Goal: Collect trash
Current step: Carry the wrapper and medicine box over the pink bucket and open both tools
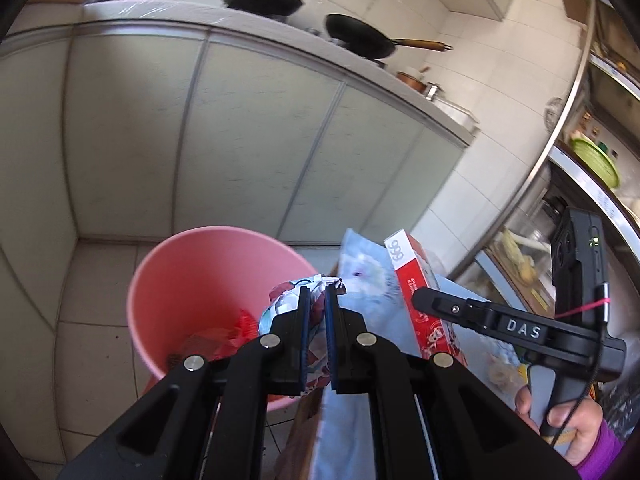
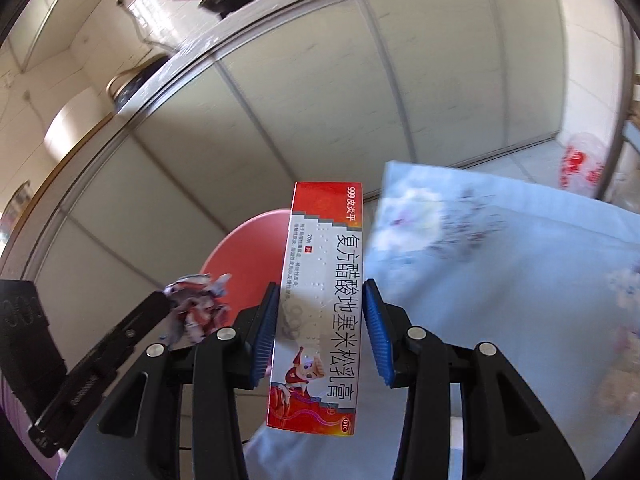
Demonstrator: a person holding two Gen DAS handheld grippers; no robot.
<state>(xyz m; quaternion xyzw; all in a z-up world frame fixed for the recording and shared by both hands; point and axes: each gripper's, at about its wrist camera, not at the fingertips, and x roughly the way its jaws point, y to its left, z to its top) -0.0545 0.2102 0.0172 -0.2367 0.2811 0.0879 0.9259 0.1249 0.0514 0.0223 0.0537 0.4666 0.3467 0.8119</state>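
Note:
My left gripper is shut on a crumpled printed wrapper, held over the near rim of a pink bin on the floor. The bin holds red scraps. The wrapper also shows in the right wrist view, in front of the bin. My right gripper is shut on a red and white medicine box, held upright just right of the bin. In the left wrist view the box sits in the right gripper.
A table with a pale blue floral cloth lies on the right. Grey cabinet doors stand behind the bin, with pans on the counter above. A metal shelf rack stands at the right. A plastic bag lies on the floor.

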